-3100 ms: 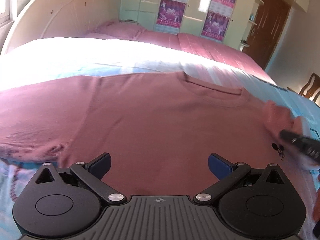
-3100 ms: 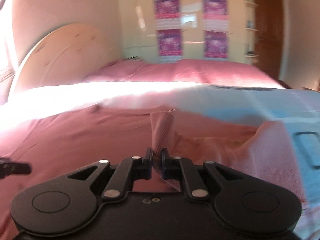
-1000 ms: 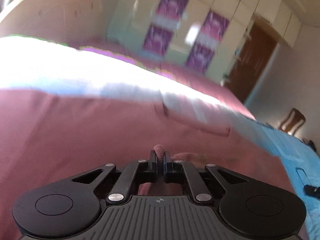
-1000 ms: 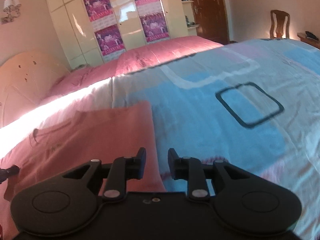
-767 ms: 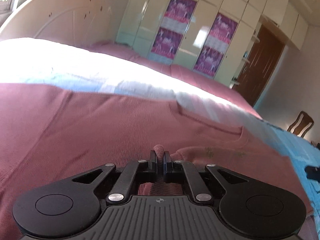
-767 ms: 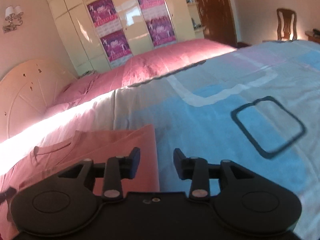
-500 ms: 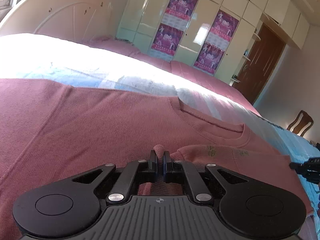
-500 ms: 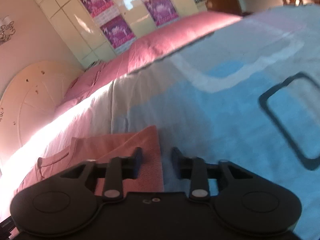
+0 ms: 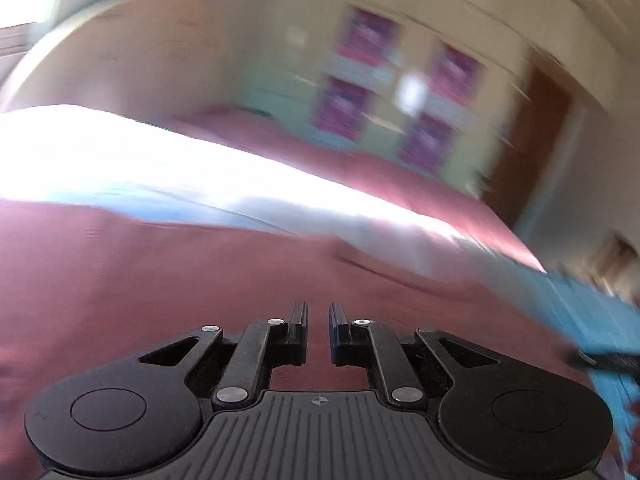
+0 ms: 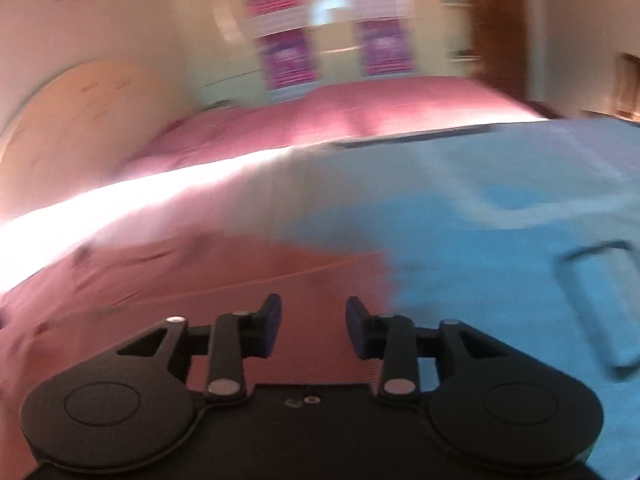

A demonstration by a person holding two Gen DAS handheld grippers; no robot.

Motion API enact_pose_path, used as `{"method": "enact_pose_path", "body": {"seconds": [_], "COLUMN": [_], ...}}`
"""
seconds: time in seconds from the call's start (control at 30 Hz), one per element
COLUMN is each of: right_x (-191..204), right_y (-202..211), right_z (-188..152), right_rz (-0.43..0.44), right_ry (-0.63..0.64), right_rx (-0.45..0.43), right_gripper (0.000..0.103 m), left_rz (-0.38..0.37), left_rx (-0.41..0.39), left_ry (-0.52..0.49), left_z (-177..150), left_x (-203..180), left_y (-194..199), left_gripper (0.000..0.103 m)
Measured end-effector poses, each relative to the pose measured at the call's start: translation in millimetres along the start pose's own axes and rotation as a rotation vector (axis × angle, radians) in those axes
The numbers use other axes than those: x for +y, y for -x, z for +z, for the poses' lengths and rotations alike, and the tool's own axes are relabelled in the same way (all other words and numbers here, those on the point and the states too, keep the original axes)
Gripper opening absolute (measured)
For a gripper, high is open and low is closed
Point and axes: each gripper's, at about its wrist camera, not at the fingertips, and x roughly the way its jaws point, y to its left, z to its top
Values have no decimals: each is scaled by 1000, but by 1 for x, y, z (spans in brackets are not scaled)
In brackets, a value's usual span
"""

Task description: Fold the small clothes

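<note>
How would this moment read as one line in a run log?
left gripper: open, empty, over pink shirt | right gripper: open, empty, at shirt edge | bed cover: blue | views blurred

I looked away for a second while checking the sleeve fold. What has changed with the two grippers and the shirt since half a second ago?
The left gripper has let go: its fingers, shut on a pinch of the pink shirt before, now stand slightly apart with nothing between them. The right gripper has opened a little wider, over the shirt's edge. Both views are motion-blurred. The shirt still lies on the blue bedspread.
</note>
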Motion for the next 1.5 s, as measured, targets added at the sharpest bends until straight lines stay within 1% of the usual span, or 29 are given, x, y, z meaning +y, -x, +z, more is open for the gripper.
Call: {"method": "enact_pose_path", "body": {"seconds": [0.03, 0.1, 0.13, 0.2, 0.27, 0.3, 0.33, 0.37, 0.4, 0.43, 0.47, 0.57, 0.63, 0.7, 0.77, 0.83, 0.93, 1.0, 1.03, 1.07, 1.13, 1.17, 1.23, 1.27, 1.3, 1.33, 1.37, 1.43, 1.5], "right_x": [13, 39, 50, 56, 34, 19, -2, -21, -31, -32, -27, -13, -1, 9, 17, 19, 26, 31, 32, 32, 28, 20, 6, 3, 2, 3, 6, 11, 15], "right_y": [-5, -13, -16, -18, -20, -21, -22, -20, -17, -13, -5, 26, 40, 54, 71, 84, 95, 90, 88, 87, 84, 86, 91, 93, 96, 98, 100, 99, 92], "right_z": [-3, -9, -13, -15, -8, -3, 3, 6, 9, 11, 11, -5, -26, -49, -70, -83, -80, -73, -72, -74, -78, -80, -80, -79, -77, -76, -75, -74, -76], "right_rz": [42, 93, 105, 79, 6, -75, -138, -122, -86, -75, -78, -22, -21, -58, -115, -130, -107, -85, -69, -71, -134, -172, -191, -195, -185, -181, -175, -169, -168], "right_ry": [25, 92, 140, 200, 140, 92, 28, -40, -89, -90, -73, -45, -29, 14, 51, 50, 39, 49, 50, 61, 86, 69, 26, 22, 20, 20, 20, 15, 22], "right_rx": [13, 37, 41, 43, 28, 20, 9, 5, 19, 31, 25, 17, 37, 55, 36, 20, -9, -22, -14, -4, 24, 35, 47, 58, 56, 41, 18, -12, 6], "right_gripper": [37, 37, 37, 34, 33, 33, 23, 19, 19, 26, 39, 37, 36, 35, 35, 35, 35, 35, 33, 32, 30, 25, 24, 24, 25, 27, 28, 29, 30], "left_rz": [-32, -58, -44, -19, -17, -21, -19, -16, -12, -6, -10, -84, -127, -132, -127, -120, -137, -169, -175, -169, -154, -136, -56, -21, -8, 1, -16, 4, 25], "left_rx": [50, 120, 127, 135, 139, 141, 139, 137, 135, 125, 109, 108, 119, 157, 142, 149, 141, 149, 153, 156, 169, 155, 111, 97, 113, 144, 142, 123, 81], "left_ry": [-43, -130, -161, -166, -130, -121, -125, -134, -144, -158, -174, -199, -230, -253, -234, -200, -193, -210, -226, -244, -244, -230, -241, -227, -199, -192, -194, -190, -210], "left_z": [-1, -4, -6, -4, 1, 3, 4, 4, 4, 4, 2, -14, -30, -44, -53, -52, -49, -53, -57, -60, -63, -61, -56, -55, -54, -55, -57, -52, -51], "left_x": [-14, -35, -39, -30, -16, -12, -11, -12, -15, -19, -26, -44, -60, -67, -65, -64, -72, -85, -91, -95, -93, -87, -77, -65, -54, -47, -40, -37, -36], "left_y": [-11, -32, -37, -42, -42, -41, -40, -39, -38, -34, -26, -6, 4, 7, 16, 20, 26, 26, 22, 23, 26, 30, 34, 37, 35, 31, 30, 38, 45], "left_gripper": [10, 19, 23, 23, 22, 22, 22, 22, 23, 23, 23, 24, 24, 24, 26, 26, 26, 26, 26, 26, 26, 26, 26, 26, 26, 26, 26, 26, 26]}}
